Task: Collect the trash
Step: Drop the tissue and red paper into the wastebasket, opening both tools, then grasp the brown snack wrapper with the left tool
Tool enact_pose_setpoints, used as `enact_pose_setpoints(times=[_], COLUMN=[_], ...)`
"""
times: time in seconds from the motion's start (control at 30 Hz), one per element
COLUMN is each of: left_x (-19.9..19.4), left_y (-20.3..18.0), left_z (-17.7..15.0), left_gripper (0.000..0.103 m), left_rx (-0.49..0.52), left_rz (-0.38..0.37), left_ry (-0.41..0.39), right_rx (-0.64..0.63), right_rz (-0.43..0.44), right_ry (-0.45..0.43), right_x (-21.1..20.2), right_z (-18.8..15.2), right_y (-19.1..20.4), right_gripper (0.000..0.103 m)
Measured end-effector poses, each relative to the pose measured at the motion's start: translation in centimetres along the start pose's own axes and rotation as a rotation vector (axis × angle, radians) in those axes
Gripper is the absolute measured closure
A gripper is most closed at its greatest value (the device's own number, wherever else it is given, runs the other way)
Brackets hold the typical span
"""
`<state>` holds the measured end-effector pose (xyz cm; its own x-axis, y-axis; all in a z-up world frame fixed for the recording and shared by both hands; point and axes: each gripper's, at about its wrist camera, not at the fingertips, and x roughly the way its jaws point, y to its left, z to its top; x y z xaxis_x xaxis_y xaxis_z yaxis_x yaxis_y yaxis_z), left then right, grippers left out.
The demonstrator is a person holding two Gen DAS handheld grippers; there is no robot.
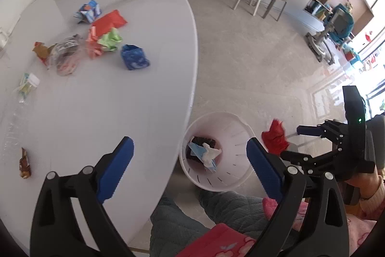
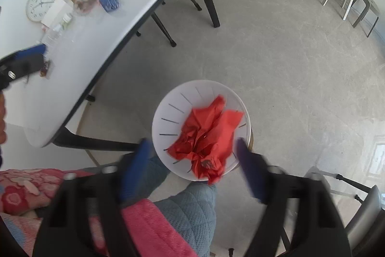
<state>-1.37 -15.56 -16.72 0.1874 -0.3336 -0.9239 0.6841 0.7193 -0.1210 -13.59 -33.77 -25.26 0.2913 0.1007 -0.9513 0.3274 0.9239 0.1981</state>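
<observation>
Right, over on the far left the white table [image 1: 101, 98] is littered with rubbish: a small brown wrapper [image 1: 25, 163] near its edge, a little clear jar [image 1: 28, 84] further along, then the main heap towards the far side, with a crumpled clear wrapper [image 1: 65, 56], a green wrapper [image 1: 110, 39], a flat red packet [image 1: 109, 20], a blue-and-white carton [image 1: 88, 11] and a squashed blue pouch [image 1: 134, 57]. All thin film and card by the look of it, so light, soft and crackly, likely to slither off smooth pads. Best pinched across a bunched fold or a raised corner, not pressed flat on the table.

Moving right, the left gripper [image 1: 190, 163] hangs with its blue fingers spread wide and nothing between them, straddling the table edge and the white bin [image 1: 240, 129] on the floor below. A few scraps already lie in the bottom of it.

Further right, the right gripper [image 2: 192, 160] has its fingers splayed apart too, directly over the bin. The red wrapper [image 2: 207, 134] sits between them but looks free of both pads, loose above the bin's mouth. The fingers are blurred, so a last touch can't quite be ruled out. It should flutter rather than drop straight.

Nearest of all, the person's quilted knees [image 2: 192, 208] sit just beside the bin
</observation>
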Motion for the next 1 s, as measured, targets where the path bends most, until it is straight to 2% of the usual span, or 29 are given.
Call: enact_pose_setpoints(times=[0.17,0.33,0.6,0.8,1.0], left_x=[-2.0,-3.9,-6.4,-5.9,-3.8], left_y=[3.9,8.3,17.0,23.0,27.1], left_z=[-0.9,-2.1,-5.5,-8.0,-9.0], left_gripper=[0.01,0.008,0.008,0.008,0.008], left_rx=[-0.088,-0.132,-0.213,-0.265,-0.241], left_rz=[0.062,0.133,0.235,0.234,0.201], left_ry=[-0.03,-0.061,-0.094,-0.086,-0.056], right_rx=[-0.027,-0.052,-0.092,-0.086,-0.114], right_rz=[-0.045,-0.066,-0.013,0.036,0.029], right_ry=[-0.022,-0.108,-0.238,-0.248,-0.235], right_x=[-0.5,-2.9,-5.8,-4.9,-4.1], right_z=[1.3,3.8,8.6,11.1,12.2], right_y=[1.7,3.7,8.9,13.0,16.8], right_gripper=[0.003,0.003,0.002,0.002,0.002])
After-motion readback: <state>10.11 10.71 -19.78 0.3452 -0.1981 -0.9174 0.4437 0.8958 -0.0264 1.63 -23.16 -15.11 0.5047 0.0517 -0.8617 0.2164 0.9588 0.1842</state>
